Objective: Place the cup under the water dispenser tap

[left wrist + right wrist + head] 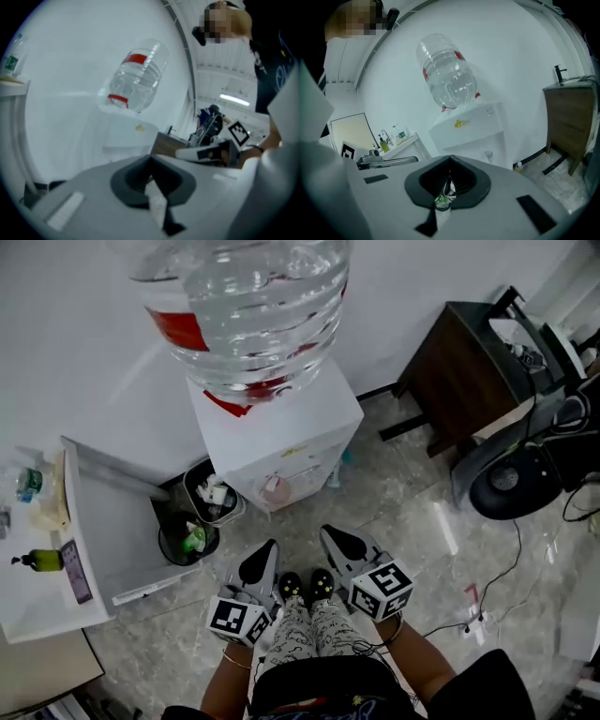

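Tongs on both sides are pressed together with nothing between them. The left tongs [271, 545] and right tongs [327, 532] hang side by side above the person's patterned trousers, pointing toward the white water dispenser [281, 432]. Its upturned water bottle [251, 306] is cut off by the head view's upper edge. A pale pinkish round shape in the dispenser's front recess looks like the cup [275, 490], well apart from both tongs. The tap above it is hidden from this angle. Left of the dispenser stand two black bins [161, 542] holding litter too small to identify. The left gripper view is smeared, so its surroundings are hard to make out.
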